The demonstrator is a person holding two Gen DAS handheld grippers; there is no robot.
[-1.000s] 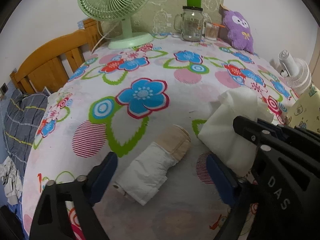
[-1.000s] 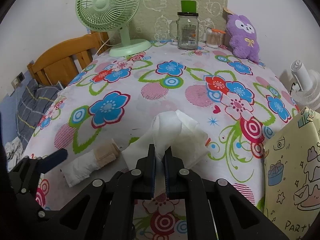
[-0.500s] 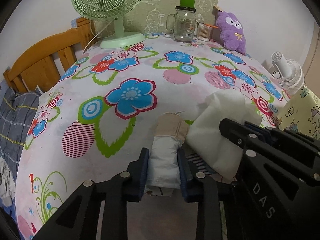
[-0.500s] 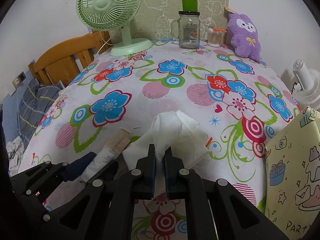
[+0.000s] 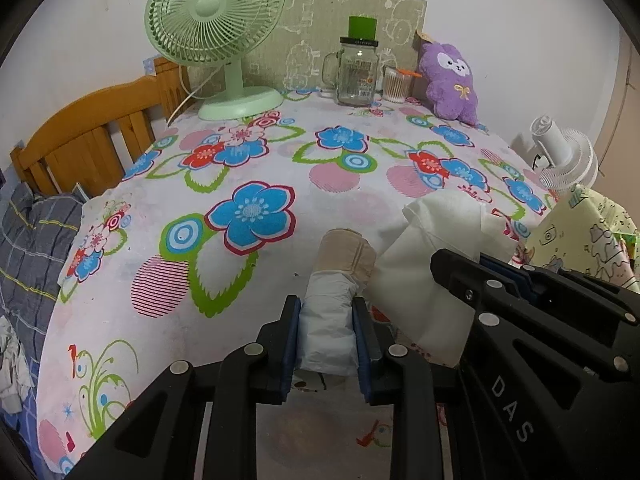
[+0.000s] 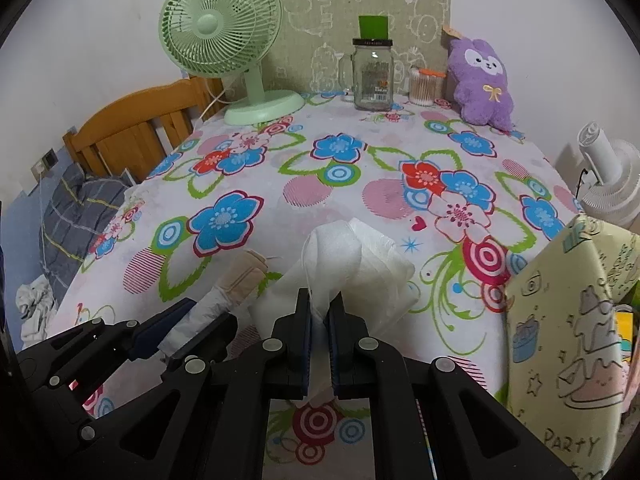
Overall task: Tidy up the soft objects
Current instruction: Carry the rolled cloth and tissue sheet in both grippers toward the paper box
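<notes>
A rolled white cloth with a beige band (image 5: 334, 292) sits between the pads of my left gripper (image 5: 326, 338), which is shut on its white end; the beige end points away over the flowered tablecloth (image 5: 248, 184). From the right wrist the same roll (image 6: 224, 292) shows at lower left, held in the left gripper (image 6: 188, 328). My right gripper (image 6: 319, 320) is shut on a crumpled white cloth (image 6: 352, 256), bunched just beyond its fingertips. In the left wrist view that white cloth (image 5: 432, 256) lies right of the roll, with the right gripper's body over it.
At the table's far edge stand a green desk fan (image 5: 218, 36), a glass jar (image 5: 358, 76), a cotton-swab tub (image 5: 396, 84) and a purple plush toy (image 5: 452, 80). A yellow patterned bag (image 6: 568, 336) and a white fan (image 6: 608, 176) are on the right. A wooden bed frame (image 5: 88, 136) is at left.
The left gripper went from wide open around the roll to shut on its white end, then rose slightly with it. The right gripper kept still, shut on the white cloth.
</notes>
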